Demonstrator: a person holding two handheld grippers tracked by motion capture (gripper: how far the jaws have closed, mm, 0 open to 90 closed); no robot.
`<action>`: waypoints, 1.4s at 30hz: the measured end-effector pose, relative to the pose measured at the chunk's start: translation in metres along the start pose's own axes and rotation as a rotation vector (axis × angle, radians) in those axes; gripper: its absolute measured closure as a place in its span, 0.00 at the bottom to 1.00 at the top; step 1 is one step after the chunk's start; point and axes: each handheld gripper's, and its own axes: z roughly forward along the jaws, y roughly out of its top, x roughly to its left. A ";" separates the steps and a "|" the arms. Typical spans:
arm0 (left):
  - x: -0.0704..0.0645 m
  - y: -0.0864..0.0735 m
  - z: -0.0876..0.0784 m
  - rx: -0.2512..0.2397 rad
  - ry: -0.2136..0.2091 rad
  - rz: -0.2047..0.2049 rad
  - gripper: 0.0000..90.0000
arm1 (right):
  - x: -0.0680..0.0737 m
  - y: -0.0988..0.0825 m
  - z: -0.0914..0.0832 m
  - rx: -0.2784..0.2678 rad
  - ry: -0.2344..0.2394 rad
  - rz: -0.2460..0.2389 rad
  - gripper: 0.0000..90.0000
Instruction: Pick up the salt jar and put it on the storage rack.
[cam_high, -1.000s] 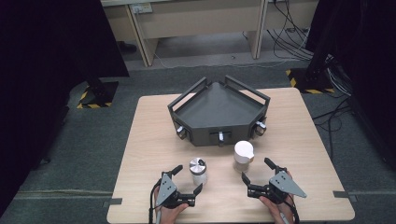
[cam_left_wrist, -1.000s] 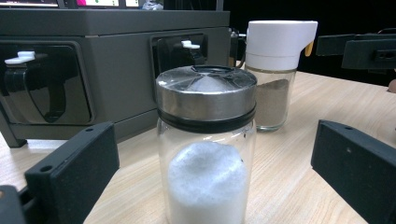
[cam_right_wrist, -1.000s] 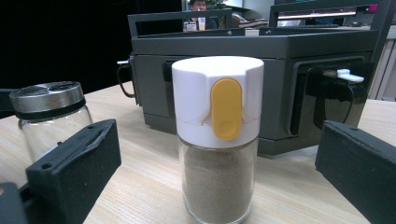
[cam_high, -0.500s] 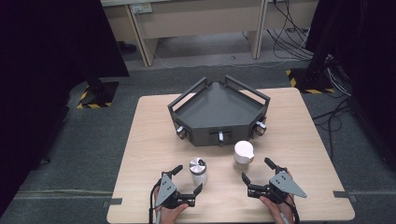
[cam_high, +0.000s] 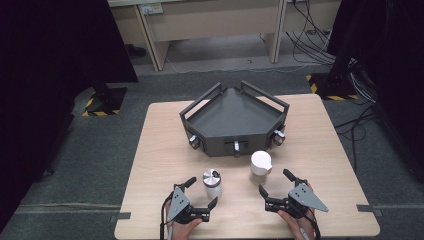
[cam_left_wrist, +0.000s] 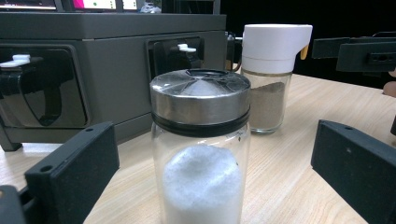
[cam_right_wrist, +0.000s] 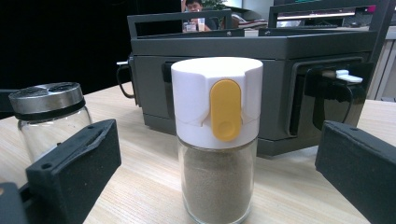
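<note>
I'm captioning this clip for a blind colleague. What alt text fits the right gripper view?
A glass jar of brown powder with a white cap and yellow tab stands upright on the wooden table, centred between the open right gripper jaws. Behind it sits a dark grey tray; a metal-lidded jar stands at left.

Silver-lidded jar of white powder, white-capped shaker with yellow tab, dark grey tray

Bare pale wooden surface lies open left and right. A clear gap separates the metal-lidded glass jar of white powder from the white-capped glass jar of brown powder. Behind both, the dark grey angular tray blocks passage.
</note>
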 end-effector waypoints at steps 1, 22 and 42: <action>0.000 0.000 0.000 0.000 0.000 0.000 0.00 | 0.000 0.000 0.000 0.000 0.000 0.001 0.00; 0.001 0.003 0.006 0.016 0.004 -0.005 0.00 | 0.000 0.000 0.000 0.001 0.003 0.002 0.00; 0.003 0.006 0.019 0.035 0.015 -0.005 0.01 | 0.000 0.000 0.000 -0.004 0.004 0.005 0.00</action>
